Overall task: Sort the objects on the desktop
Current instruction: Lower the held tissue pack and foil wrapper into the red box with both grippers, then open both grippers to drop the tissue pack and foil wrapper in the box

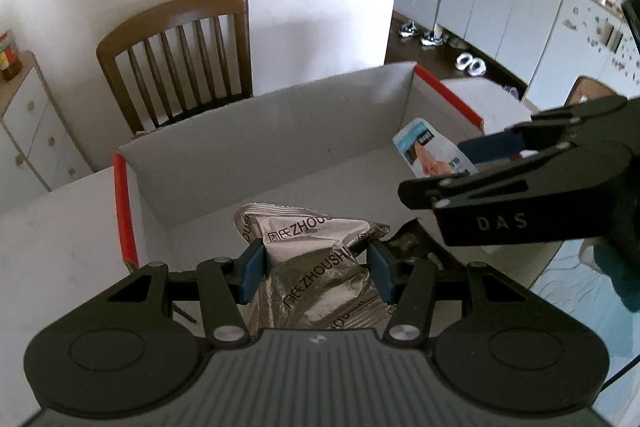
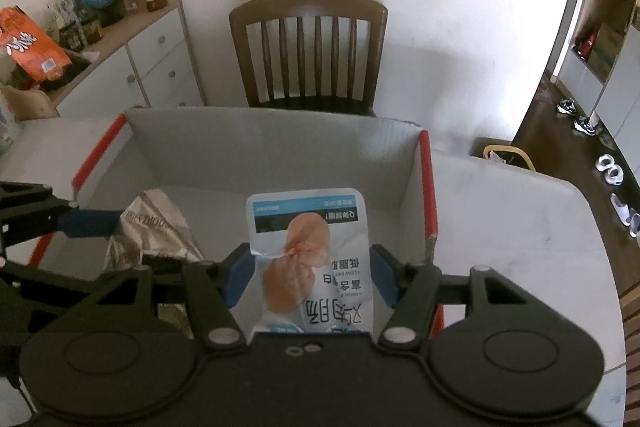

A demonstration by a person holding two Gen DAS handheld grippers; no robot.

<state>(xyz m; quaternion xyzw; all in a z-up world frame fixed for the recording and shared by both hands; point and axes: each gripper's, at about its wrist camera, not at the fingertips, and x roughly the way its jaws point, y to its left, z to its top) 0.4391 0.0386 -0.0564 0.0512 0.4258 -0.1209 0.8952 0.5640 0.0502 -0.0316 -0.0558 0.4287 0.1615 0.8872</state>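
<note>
Black tongs [image 1: 316,267] (blue pads [image 1: 253,269])

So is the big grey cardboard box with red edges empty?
Yes, as far as the pictures show. The grey cardboard box has bare floor and walls; both snack packets hang over it in the grippers.

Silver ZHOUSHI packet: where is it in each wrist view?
Left wrist: silver packet bottom centre, between the left gripper's pads.
Right wrist: lower left, by the left gripper's blue pad.
Shared landmark: wooden chair behind the box.
</note>
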